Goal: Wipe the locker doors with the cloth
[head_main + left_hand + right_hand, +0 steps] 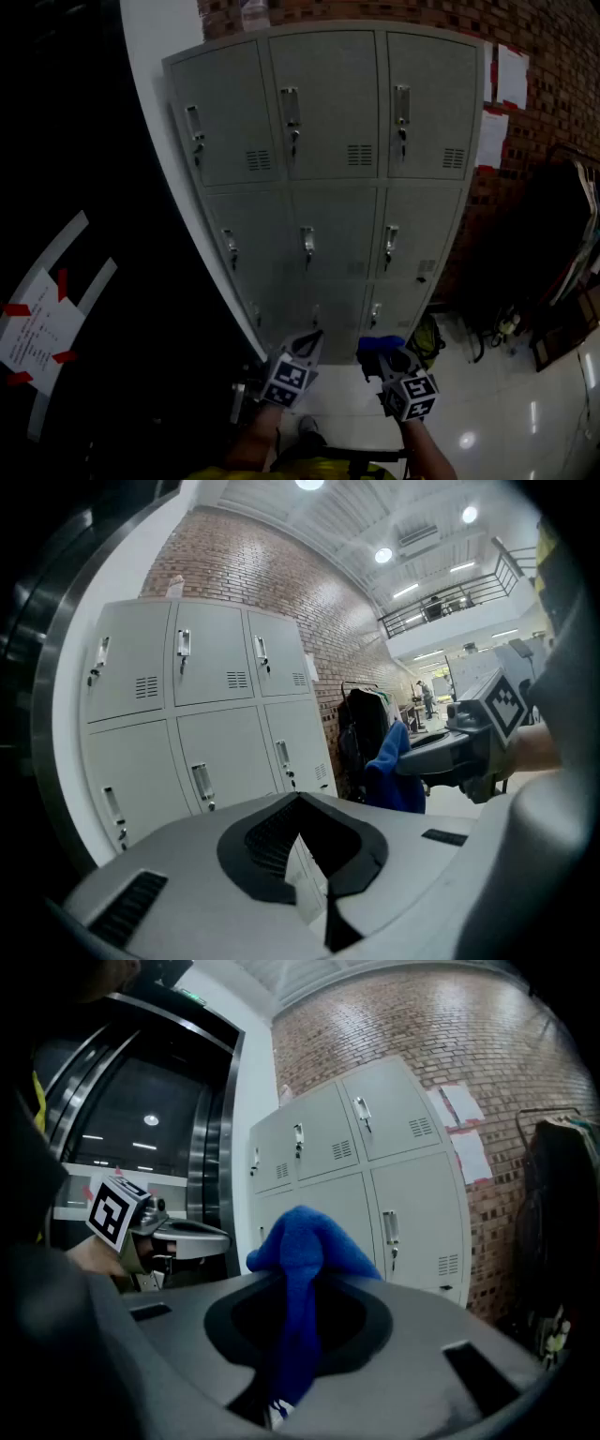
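Grips the cloth [305, 1269] in the right gripper [392, 361], with jaws clamped on its narrow tail and the bulk bunched in a rounded blue wad that pokes out past the tips toward the locker doors [337, 187]. Touches nothing yet: in the head view sits clear of the grey bank, over glossy pale floor [487, 403]. Lies nearest the bottom right door [403, 300], which stands ahead of the right jaws. Calls, by this reading, for a plain forward reach to bring wad to metal, then strokes across each panel. Runs lengthwise along the gripper's own line, tail back between the jaws and head forward, so should meet a door thick end first.

Carries nothing in the left gripper [307, 345]: in its own view shows jaws drawn together, with only a thin sliver of locker visible through the black pads [262, 841]. Hovers just beside the right one, about level with it and no nearer the doors, aimed toward the left and middle columns.

As for the cloth: looks soft and thick, a fleecy deep blue, folded over itself rather than spread flat; cannot be judged wet or dry.

As for the lockers: stand three wide and three high, plain grey, each door with a small handle [291, 108], the upper ones with louvred vents [360, 155]. Seem untouched so far, with wiping not begun
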`<state>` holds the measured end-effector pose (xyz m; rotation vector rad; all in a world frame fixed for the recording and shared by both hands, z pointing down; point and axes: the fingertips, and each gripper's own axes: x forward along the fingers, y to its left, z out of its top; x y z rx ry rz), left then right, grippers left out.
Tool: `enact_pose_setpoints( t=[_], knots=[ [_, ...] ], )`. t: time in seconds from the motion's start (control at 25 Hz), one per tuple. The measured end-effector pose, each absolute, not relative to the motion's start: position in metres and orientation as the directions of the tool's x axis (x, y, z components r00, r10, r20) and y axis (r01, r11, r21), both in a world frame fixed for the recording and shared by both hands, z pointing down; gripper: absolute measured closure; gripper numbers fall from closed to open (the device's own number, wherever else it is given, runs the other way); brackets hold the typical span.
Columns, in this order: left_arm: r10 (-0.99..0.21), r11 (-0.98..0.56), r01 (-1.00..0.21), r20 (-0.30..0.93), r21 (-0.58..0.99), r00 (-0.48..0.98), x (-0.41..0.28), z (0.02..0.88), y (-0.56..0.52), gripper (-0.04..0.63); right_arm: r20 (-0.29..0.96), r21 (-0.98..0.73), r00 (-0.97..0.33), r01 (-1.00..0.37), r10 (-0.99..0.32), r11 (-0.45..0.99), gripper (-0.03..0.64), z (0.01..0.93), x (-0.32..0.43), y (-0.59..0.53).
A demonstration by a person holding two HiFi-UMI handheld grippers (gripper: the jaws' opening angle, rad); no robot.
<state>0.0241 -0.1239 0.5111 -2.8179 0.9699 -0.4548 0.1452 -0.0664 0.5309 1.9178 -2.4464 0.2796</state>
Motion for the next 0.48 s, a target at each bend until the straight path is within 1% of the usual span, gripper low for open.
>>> enact_pose_setpoints(
  t=[0.2,0.32,0.4,0.48],
  knots=[
    [-0.598,-0.797,-0.550,0.210,-0.249,0.773,0.013,0.474,-0.237,0.594,0.078,-0.116,-0.215,-0.972,-0.973,0.205,0.549,0.495,0.135,-0.193],
    [-0.611,-0.788,-0.555,0.225,-0.267,0.759,0.008,0.471,-0.291,0.594,0.061,-0.096,-0.196,-0.977,-0.979,0.189,0.549,0.481,0.134,-0.249],
    [-0.605,-0.793,-0.547,0.237,-0.269,0.760,0.013,0.475,-0.317,0.594,0.026,-0.093,-0.159,-0.983,-0.987,0.156,0.549,0.464,0.149,-0.282],
    [-0.598,-0.797,-0.533,0.244,-0.283,0.764,0.023,0.478,-0.337,0.594,-0.040,-0.099,-0.109,-0.989,-0.993,0.112,0.549,0.434,0.173,-0.315]
  ],
)
